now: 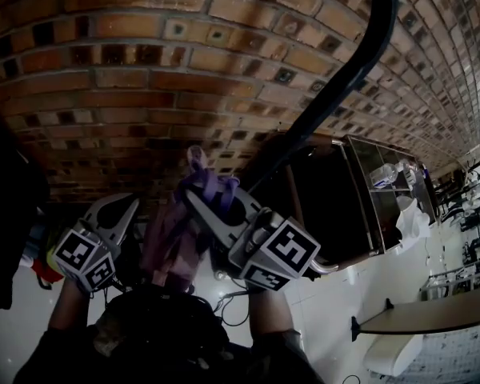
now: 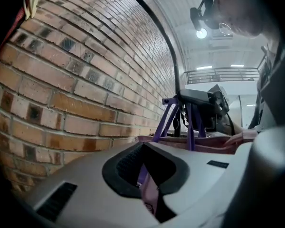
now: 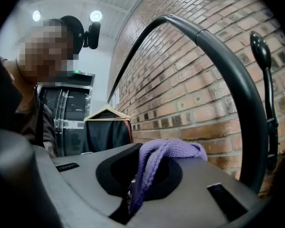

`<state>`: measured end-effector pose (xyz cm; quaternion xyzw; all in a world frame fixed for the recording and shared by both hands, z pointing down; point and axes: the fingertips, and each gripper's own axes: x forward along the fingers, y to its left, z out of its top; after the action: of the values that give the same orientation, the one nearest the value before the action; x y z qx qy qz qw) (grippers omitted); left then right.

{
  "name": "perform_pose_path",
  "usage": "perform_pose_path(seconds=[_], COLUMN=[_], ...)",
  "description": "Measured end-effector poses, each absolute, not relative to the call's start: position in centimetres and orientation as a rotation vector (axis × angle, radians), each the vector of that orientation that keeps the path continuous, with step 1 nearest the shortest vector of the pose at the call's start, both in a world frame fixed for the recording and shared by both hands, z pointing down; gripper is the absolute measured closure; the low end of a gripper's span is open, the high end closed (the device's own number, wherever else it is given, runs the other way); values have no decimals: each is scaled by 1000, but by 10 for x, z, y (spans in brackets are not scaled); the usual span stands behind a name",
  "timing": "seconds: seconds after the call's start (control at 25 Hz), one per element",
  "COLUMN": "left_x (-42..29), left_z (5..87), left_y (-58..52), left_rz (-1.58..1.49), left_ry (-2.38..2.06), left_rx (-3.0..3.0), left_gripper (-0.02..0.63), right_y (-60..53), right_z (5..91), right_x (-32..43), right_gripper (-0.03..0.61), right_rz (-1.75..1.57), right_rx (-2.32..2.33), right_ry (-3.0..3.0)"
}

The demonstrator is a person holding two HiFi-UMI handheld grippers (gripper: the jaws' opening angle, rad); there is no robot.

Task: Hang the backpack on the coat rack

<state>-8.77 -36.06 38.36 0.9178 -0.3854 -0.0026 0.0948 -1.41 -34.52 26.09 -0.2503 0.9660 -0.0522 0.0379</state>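
The left gripper (image 1: 126, 208) and right gripper (image 1: 196, 198) fingers pinch woven purple straps (image 3: 166, 153) of the soft, seemingly pink backpack (image 1: 166, 242), near the curved black coat rack (image 1: 344, 78).

The head camera faces the near brick wall (image 1: 144, 54), which cameras on the left gripper (image 1: 122, 210) and right gripper (image 1: 198, 198) skim from opposite sides.

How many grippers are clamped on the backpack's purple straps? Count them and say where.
2. The left gripper, left of the backpack, is shut on a purple strap; the right gripper, at its top, is shut on the purple loop. No others show.
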Motion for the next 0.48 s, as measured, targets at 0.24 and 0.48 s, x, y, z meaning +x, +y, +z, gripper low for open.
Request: perform_pose_path(seconds=[0.24, 0.48], left_x=[-86, -71], left_z=[387, 389], left_y=[-368, -373], left_rz=[-37, -26], left_ry=[-1176, -1195], left_rx=[2699, 2671], left_gripper=[577, 576], right_y=[-358, -363], right_z=[261, 275], right_x=[6, 27], right_gripper=[578, 578], right_rz=[-182, -208], right_rx=[-838, -888], right_ry=[2898, 2887])
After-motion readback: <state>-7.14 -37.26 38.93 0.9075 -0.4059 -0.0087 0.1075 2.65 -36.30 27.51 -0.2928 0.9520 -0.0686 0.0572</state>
